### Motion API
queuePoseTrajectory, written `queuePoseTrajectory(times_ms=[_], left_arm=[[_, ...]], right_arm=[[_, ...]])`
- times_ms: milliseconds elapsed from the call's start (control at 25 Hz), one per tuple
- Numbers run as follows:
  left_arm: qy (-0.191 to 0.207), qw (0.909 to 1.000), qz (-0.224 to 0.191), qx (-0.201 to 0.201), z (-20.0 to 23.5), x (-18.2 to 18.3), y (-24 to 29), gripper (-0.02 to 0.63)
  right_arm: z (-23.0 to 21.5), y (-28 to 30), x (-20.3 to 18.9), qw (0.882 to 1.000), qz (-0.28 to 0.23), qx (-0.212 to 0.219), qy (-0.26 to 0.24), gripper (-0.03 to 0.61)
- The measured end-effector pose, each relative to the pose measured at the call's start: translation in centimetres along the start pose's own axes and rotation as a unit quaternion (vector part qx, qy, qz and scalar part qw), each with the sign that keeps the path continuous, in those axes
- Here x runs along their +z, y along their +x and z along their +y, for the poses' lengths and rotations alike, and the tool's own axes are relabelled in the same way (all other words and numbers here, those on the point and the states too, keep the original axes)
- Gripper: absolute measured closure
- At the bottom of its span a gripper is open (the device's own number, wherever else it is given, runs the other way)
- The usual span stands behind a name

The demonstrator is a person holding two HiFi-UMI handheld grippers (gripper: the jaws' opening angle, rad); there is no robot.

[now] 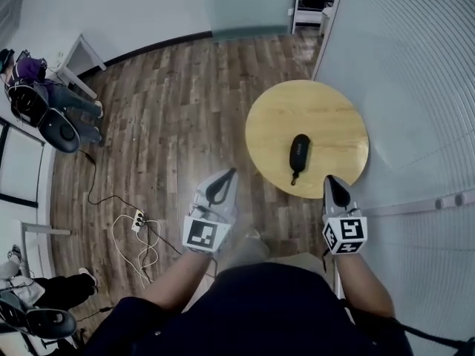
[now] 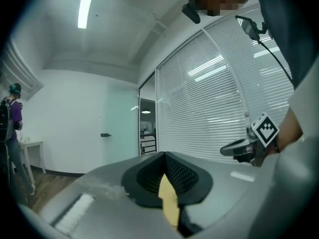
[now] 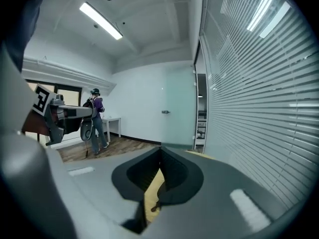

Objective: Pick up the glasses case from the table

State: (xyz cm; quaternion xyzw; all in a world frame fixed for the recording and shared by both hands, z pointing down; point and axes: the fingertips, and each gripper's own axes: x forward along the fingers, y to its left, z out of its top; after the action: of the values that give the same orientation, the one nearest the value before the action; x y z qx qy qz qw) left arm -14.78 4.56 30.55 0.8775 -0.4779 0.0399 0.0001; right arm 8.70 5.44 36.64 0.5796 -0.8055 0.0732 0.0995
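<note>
Left claw [image 2: 167, 176] closed on nothing (yellow surface [image 2: 170, 204] glimpsed below), right claw [image 2: 225, 149] nearby.

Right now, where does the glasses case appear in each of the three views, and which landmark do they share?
Head view: the glasses case lies right of centre on the round wooden table.
Left gripper view: not in it; only table wood shows between the jaws.
Right gripper view: low centre between the jaws, a dark tip, probably its end.
Shared landmark: the table.

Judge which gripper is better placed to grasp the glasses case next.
Right, probably. The right gripper is over the table rim, nearer the glasses case; the left gripper is off the table, over floor.
</note>
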Motion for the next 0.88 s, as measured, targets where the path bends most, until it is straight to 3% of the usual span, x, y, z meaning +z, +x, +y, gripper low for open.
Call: queuePoseTrajectory(times_ms=[120, 280, 360, 480, 600, 720, 880], left_arm=[[0.003, 0.9995, 0.002, -0.031, 0.9, -0.7, 3.0, 0.611], [-0.023, 0.9978, 0.011, -0.061, 0.5, -0.8, 7.0, 0.611], [-0.022, 0.9978, 0.022, -0.059, 1.2, -1.2, 8.8, 0.611], [0.019, 0.9972, 0.032, -0.065, 1.6, -1.7, 11.1, 0.611], [0.034, 0.9970, 0.024, -0.065, 1.0, -1.5, 12.7, 0.611], [0.019, 0.9984, 0.014, -0.051, 1.1, -2.3, 14.4, 0.611], [0.002, 0.9980, 0.050, -0.039, 1.7, -5.8, 17.4, 0.611]], right_arm=[[-0.2, 2.9, -0.2, 1.000, 0.015, -0.016, 0.011, 0.571], [-1.4, 5.8, -0.1, 0.999, 0.031, -0.027, 0.026, 0.570], [-2.2, 7.1, 0.0, 0.998, 0.034, -0.025, 0.036, 0.570], [-3.1, 8.6, -0.6, 0.998, 0.040, -0.016, 0.045, 0.571], [-3.2, 10.4, -1.2, 0.999, 0.047, 0.000, 0.023, 0.570], [-3.6, 12.7, -3.2, 0.998, 0.066, 0.009, 0.023, 0.571], [-5.0, 15.8, -6.9, 0.994, 0.100, 0.012, 0.044, 0.568]])
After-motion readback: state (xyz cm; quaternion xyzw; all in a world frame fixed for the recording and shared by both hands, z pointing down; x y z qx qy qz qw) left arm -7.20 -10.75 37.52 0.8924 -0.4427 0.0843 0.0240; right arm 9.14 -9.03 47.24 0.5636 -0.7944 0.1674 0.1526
